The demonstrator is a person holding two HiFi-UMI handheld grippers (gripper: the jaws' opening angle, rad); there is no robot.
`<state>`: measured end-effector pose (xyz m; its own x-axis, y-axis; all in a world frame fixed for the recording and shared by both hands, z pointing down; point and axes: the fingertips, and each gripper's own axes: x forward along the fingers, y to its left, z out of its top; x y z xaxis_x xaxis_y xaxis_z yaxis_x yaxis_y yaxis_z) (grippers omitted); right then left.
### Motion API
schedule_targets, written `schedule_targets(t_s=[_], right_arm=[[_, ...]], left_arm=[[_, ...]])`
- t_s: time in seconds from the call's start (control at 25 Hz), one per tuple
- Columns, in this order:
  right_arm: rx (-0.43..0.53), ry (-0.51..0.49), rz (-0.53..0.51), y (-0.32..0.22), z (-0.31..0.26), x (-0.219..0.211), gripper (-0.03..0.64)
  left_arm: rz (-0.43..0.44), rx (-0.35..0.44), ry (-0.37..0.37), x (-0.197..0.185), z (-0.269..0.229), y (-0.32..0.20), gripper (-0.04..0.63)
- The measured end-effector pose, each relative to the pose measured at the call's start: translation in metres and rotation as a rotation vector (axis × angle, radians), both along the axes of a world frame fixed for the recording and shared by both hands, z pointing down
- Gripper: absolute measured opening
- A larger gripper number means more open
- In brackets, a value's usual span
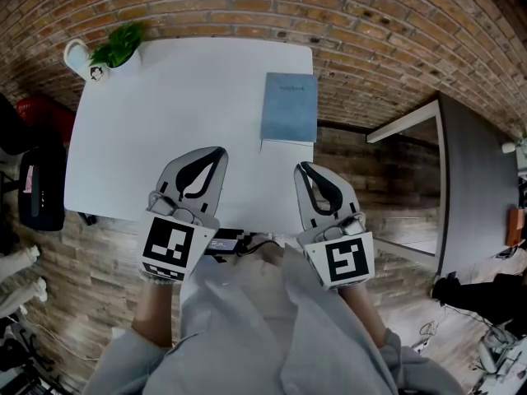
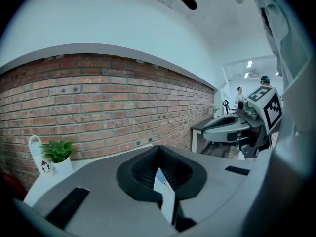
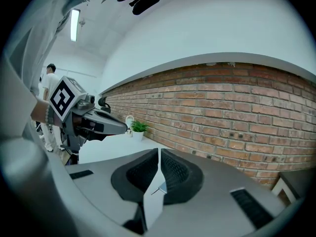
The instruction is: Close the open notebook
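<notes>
A blue-covered notebook (image 1: 289,108) lies flat on the white table (image 1: 165,122) at its far right, with its cover down. My left gripper (image 1: 219,151) hovers over the table's near edge, left of the notebook and well short of it. Its jaws are shut with nothing between them, and in the left gripper view the tips (image 2: 158,147) meet. My right gripper (image 1: 304,168) hangs just in front of the notebook's near edge without touching it. It is shut and empty too, and its tips (image 3: 159,150) touch.
A small potted plant (image 1: 119,46) and a white mug (image 1: 78,56) stand at the table's far left corner. A brick wall (image 1: 370,23) runs behind the table. A dark desk (image 1: 473,179) stands to the right. A black chair (image 1: 37,183) is at the left.
</notes>
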<state>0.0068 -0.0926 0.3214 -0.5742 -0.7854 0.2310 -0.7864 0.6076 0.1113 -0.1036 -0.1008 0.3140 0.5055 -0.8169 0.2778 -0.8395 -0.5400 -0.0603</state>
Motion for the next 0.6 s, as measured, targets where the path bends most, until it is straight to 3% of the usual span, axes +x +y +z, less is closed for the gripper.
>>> schedule_targets(t_s=[0.6], right_arm=[[-0.008, 0.008, -0.009, -0.0017, 0.0044, -0.0009, 0.048]], left_arm=[[0.003, -0.008, -0.022, -0.0006, 0.0068, -0.0029, 0.018]])
